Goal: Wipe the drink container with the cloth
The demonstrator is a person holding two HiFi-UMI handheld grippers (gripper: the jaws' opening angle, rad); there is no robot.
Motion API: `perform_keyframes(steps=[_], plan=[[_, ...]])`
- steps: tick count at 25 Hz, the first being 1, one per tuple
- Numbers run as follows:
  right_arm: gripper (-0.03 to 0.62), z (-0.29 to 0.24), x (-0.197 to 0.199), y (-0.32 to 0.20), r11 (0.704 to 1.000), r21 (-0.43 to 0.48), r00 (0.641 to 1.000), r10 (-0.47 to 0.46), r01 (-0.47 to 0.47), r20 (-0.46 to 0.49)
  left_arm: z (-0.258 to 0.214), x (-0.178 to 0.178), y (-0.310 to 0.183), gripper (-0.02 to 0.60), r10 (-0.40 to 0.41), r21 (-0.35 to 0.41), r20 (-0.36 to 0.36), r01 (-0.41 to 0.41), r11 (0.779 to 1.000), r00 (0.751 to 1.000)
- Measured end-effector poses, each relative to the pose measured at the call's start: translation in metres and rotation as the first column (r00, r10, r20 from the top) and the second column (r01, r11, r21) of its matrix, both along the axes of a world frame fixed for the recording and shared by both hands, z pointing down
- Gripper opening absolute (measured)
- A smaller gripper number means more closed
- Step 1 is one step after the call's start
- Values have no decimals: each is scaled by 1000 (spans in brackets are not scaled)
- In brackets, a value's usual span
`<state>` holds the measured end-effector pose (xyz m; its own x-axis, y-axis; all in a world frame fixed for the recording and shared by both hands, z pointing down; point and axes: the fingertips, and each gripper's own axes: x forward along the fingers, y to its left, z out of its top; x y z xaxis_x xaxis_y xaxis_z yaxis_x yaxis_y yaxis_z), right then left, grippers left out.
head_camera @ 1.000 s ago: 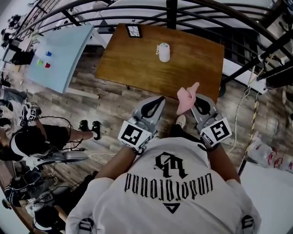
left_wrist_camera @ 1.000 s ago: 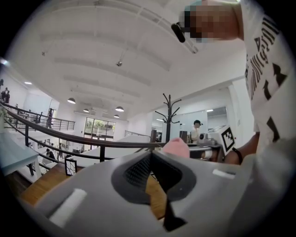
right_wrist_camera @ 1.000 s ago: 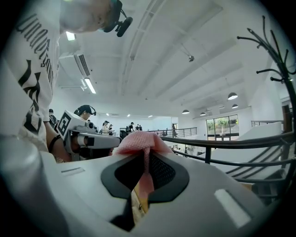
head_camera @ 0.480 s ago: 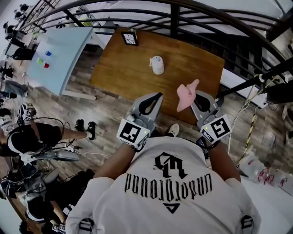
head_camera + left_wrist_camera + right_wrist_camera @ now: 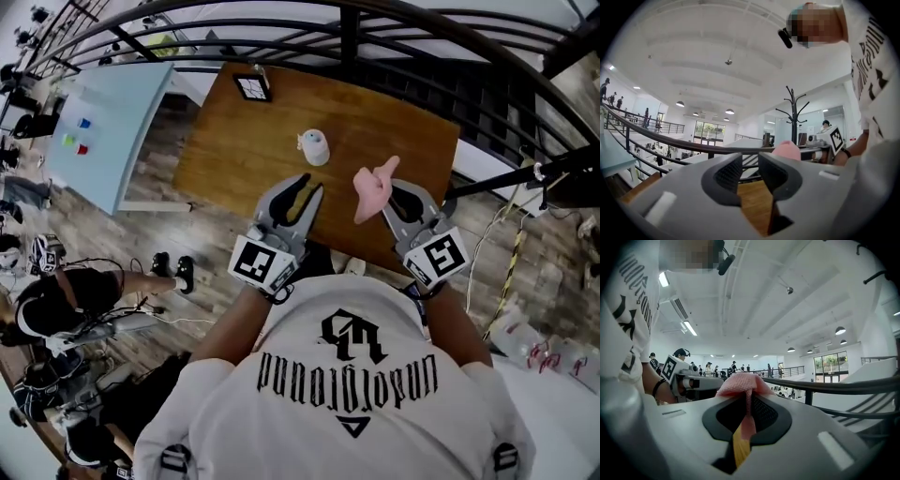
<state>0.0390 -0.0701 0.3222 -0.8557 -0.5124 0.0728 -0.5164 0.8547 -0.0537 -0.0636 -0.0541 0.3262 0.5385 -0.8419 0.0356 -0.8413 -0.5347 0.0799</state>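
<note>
- Head view: the drink container (image 5: 313,147) stands upright on the desk (image 5: 412,117), at 12 o'clock from the nearer left tool (image 5: 310,187), whose empty jaws are opening.
- The right tool (image 5: 394,190) grips the cloth (image 5: 373,187); the container lies at 10 o'clock from it.

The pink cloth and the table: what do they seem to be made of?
Pink cloth: probably soft woven or knitted fabric, matte; a fine mesh texture shows on its folds.
Table: seems wood or wood veneer, smooth-looking with a slight sheen; brown grain streaks run across its top.
</note>
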Motion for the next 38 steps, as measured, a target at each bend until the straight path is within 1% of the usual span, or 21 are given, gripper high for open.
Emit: perform_keyframes(steps=[4,9,10,13,15,18,22,24,28,33,35,38], plan=[[21,13,-4,-29,999,-30,1000,29,-29,0,24,-6,-33,169,32,-35,15,-31,999,999],[21,34,-23,-59,996,-72,998,54,-55,-16,65,-26,-75,300,52,-92,22,-50,994,998],[21,38,-30,-64,995,-78,998,55,-57,-21,73,-33,-83,349,51,-100,26,-48,994,998],[21,55,-51,-78,993,-101,997,59,-63,-42,103,-55,-105,430,53,-137,52,-45,990,997],[21,66,-56,-85,990,-121,996,67,-73,-54,126,-60,-116,446,65,-169,70,-53,984,995],[21,82,-52,-92,985,-149,995,79,-88,-66,157,-58,-127,463,90,-215,86,-69,974,992],[21,104,-51,-104,975,-196,993,91,-104,-70,192,-50,-142,479,154,-256,90,-127,958,984],[21,116,-51,-109,971,-212,992,98,-112,-78,210,-49,-149,483,185,-263,105,-152,953,977],[21,138,-52,-119,962,-240,989,113,-132,-93,238,-45,-165,517,240,-255,136,-200,946,961],[21,156,-51,-124,951,-271,987,123,-147,-102,269,-36,-168,517,307,-291,157,-253,923,939],[21,164,-51,-126,948,-281,986,124,-150,-107,277,-32,-169,517,322,-290,172,-264,920,931],[21,175,-49,-129,943,-294,985,127,-156,-114,286,-30,-173,515,326,-283,196,-265,922,925]])
